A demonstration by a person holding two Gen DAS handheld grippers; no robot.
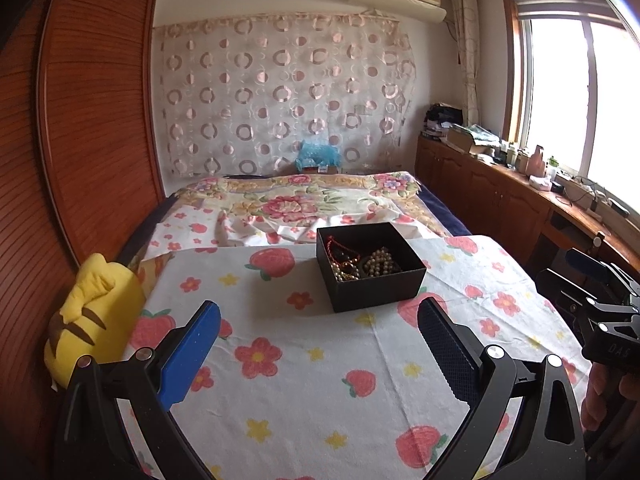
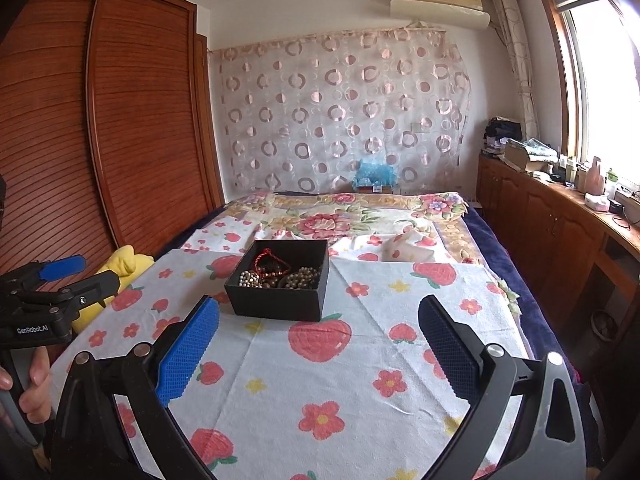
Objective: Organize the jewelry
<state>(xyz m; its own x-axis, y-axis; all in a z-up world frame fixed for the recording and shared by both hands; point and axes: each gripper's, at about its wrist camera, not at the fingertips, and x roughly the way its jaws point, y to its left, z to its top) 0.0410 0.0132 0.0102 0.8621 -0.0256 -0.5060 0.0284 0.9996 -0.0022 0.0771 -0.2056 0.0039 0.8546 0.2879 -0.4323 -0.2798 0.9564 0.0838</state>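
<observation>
A black open box (image 1: 372, 266) sits on a white cloth printed with strawberries and flowers (image 1: 304, 360), which is spread over the near part of a bed (image 2: 360, 216). Inside the box lies a tangle of jewelry: pale bead strands (image 1: 378, 262), a red cord piece (image 1: 334, 246) and some darker beads (individual pieces are hard to separate). The left hand-held gripper (image 1: 320, 344) hovers above the cloth just short of the box, its blue-padded fingers spread wide with nothing between them. The right hand-held gripper (image 2: 320, 344) is likewise held above the cloth near the box, fingers wide apart and empty. A yellow plush toy (image 1: 96, 316) rests at the cloth's left edge beside a wooden wardrobe (image 1: 88, 120). Fingers of the person's left hand (image 2: 28, 384) wrap a handle at the edge of the right view.
</observation>
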